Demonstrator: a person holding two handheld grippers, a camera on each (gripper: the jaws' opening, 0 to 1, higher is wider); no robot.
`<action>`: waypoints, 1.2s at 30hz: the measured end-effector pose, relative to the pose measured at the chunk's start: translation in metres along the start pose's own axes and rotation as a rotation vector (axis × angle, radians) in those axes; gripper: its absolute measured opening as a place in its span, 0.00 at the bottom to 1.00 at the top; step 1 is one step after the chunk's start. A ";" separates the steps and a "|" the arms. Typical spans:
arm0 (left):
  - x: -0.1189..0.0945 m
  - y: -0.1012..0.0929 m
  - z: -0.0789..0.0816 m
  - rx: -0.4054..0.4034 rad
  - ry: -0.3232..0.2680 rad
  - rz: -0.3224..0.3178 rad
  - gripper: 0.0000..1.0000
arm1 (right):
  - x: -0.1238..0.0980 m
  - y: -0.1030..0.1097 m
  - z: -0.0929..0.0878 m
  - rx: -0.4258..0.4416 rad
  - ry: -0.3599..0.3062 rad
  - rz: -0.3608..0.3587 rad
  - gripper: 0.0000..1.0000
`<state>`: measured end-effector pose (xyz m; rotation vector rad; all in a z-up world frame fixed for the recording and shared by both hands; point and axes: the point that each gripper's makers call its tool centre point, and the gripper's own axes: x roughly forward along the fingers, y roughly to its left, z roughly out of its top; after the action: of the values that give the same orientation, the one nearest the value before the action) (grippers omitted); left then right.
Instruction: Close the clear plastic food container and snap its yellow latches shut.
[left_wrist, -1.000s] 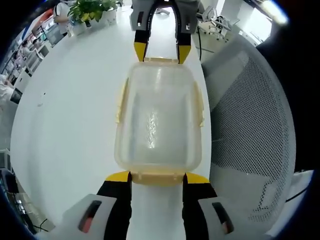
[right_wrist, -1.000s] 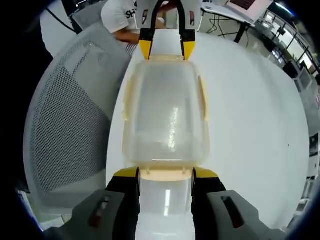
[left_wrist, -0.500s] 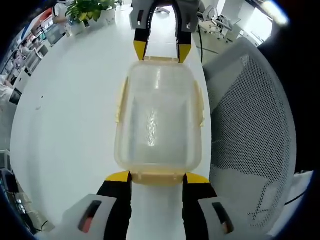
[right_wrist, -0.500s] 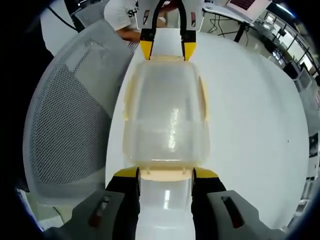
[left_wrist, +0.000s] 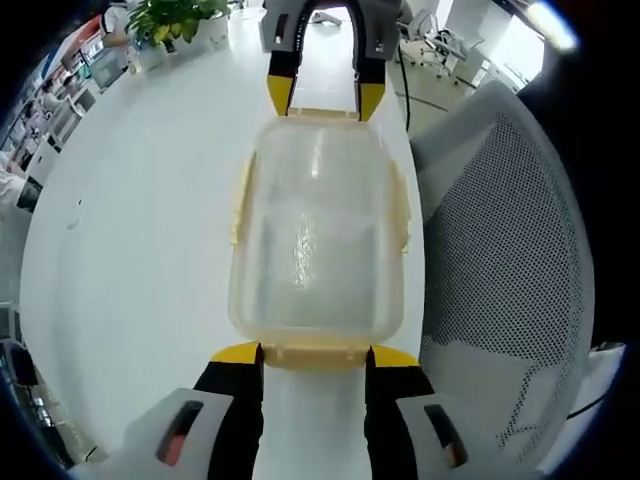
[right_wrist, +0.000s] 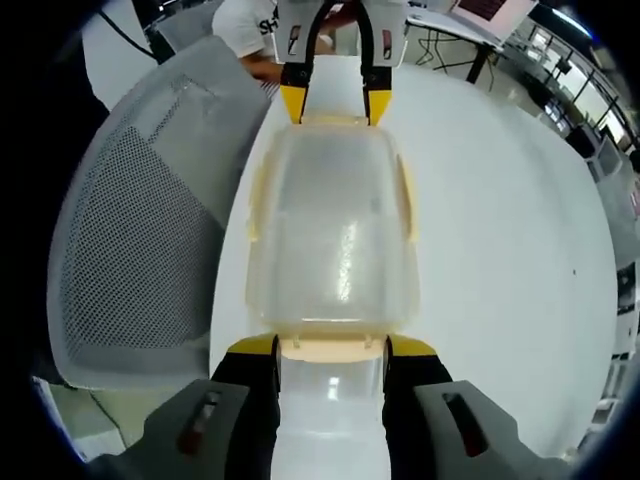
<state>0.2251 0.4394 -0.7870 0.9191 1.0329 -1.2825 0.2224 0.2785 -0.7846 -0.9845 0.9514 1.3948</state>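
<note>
the clear plastic container (left_wrist: 317, 235) sits on the white table (left_wrist: 140, 230) near its edge, beside a mesh chair (left_wrist: 505, 260), with the lid seated on top. the left gripper (left_wrist: 314, 352) and the right gripper (right_wrist: 331, 346) face each other from opposite short ends — each with jaws spread, the tips just bracketing an end latch (left_wrist: 314, 351) rather than clamping it. the yellow side latches (left_wrist: 240, 200) appear to flare outward, so the closing looks done and the latching is in hand. the next move likely calls for pressing each end latch down until it snaps, then turning to the long sides.
</note>
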 end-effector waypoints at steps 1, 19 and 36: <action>0.000 0.000 0.002 0.000 -0.001 0.000 0.34 | 0.000 0.000 -0.002 0.002 -0.002 0.001 0.36; 0.008 -0.002 0.031 0.001 -0.002 0.003 0.34 | -0.012 0.001 -0.030 0.008 -0.022 -0.003 0.36; 0.013 -0.003 0.050 0.017 -0.008 -0.002 0.34 | -0.018 0.004 -0.048 0.026 -0.023 -0.007 0.36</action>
<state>0.2262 0.3880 -0.7848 0.9251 1.0181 -1.2969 0.2208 0.2274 -0.7831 -0.9496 0.9458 1.3817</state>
